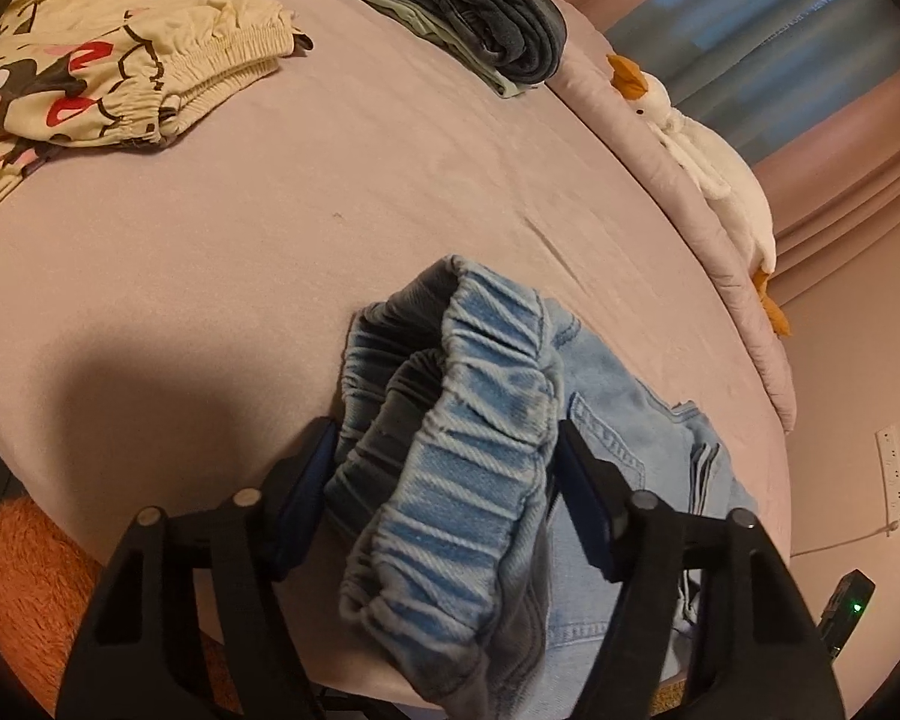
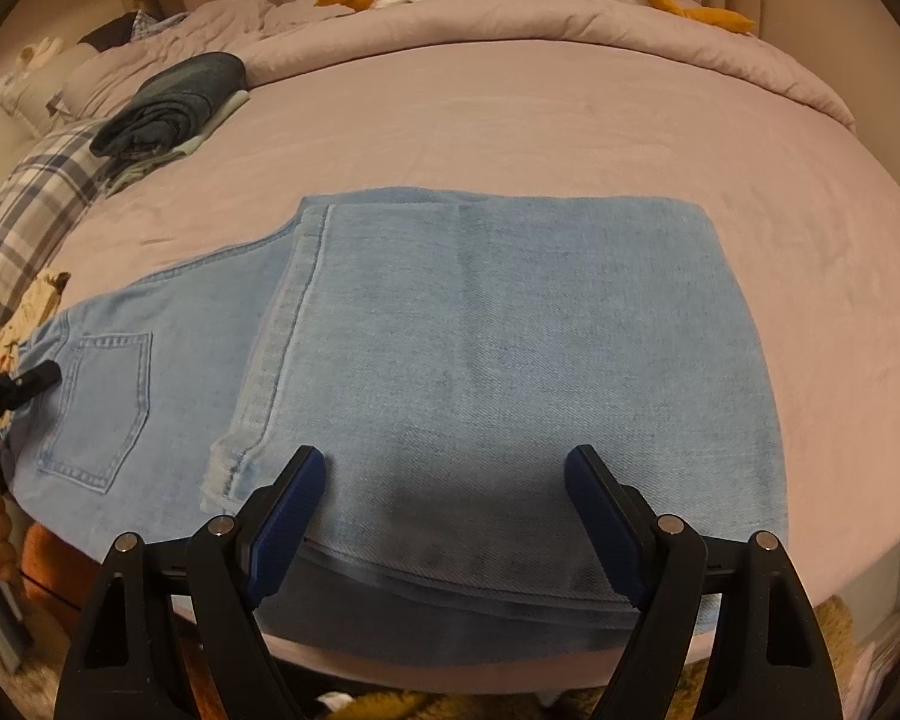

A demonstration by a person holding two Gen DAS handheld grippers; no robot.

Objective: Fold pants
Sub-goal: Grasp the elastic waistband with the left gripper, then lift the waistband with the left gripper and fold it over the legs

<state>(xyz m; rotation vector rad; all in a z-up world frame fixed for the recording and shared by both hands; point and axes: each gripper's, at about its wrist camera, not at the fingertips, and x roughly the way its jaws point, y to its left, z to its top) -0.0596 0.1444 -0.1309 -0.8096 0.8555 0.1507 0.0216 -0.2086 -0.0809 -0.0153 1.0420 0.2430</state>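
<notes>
The light-blue denim pants [image 2: 510,330] lie on the smooth pink bed sheet [image 2: 510,120], their legs folded over into one flat rectangle. The left gripper [image 1: 444,468] has its jaws spread either side of the ribbed elastic waistband [image 1: 462,420], which bunches up between them. The right gripper [image 2: 444,480] hangs wide open above the folded legs, gripping nothing.

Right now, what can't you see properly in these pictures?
- Left wrist view: the jeans legs, cut off by the bottom edge and the left gripper.
- Right wrist view: the jeans' waistband, cut off at the left edge.
- Right wrist view: the near hem, hidden behind the right gripper.
</notes>
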